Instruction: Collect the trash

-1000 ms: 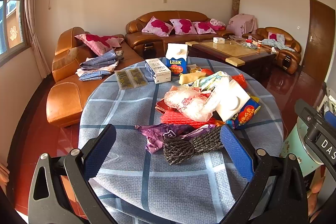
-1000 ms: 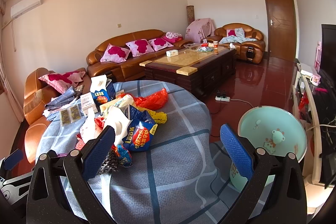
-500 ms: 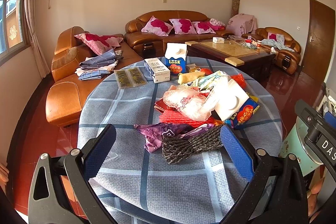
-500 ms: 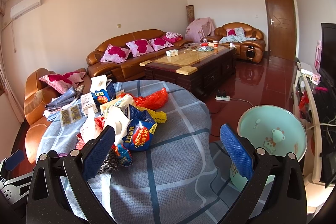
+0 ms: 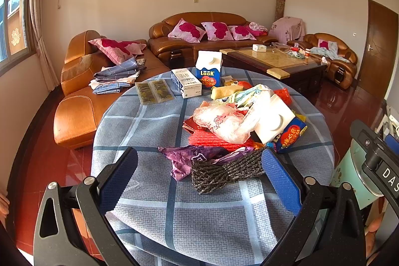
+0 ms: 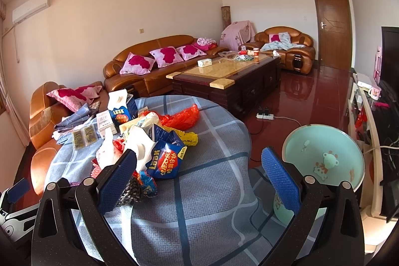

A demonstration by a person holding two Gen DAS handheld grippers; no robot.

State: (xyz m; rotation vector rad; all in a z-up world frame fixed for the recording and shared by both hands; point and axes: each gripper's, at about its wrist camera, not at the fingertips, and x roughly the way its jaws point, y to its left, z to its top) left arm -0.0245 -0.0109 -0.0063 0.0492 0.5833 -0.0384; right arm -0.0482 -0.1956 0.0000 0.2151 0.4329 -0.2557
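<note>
A heap of trash lies on the round table with a blue checked cloth [image 5: 154, 121]: a dark knitted net [image 5: 224, 172], a purple wrapper [image 5: 189, 157], a clear plastic bag [image 5: 222, 120], a red mesh [image 5: 212, 141], a flattened blue LOOK carton [image 6: 165, 160], an orange bag [image 6: 182, 116]. An upright LOOK carton [image 5: 208, 70] and a white box [image 5: 185, 82] stand at the far side. My left gripper [image 5: 199, 176] is open, just short of the net. My right gripper [image 6: 198, 177] is open above the table's right part. A mint green bin [image 6: 324, 158] stands right of the table.
Two flat packets [image 5: 154, 91] lie at the table's far left. Brown leather sofas [image 5: 207, 39] with pink cushions, folded clothes [image 5: 114, 77] and a dark coffee table [image 6: 229, 76] stand beyond. A power strip [image 6: 265, 116] lies on the red floor.
The left view has shifted slightly; both grippers stay open and empty. The trash has not moved.
</note>
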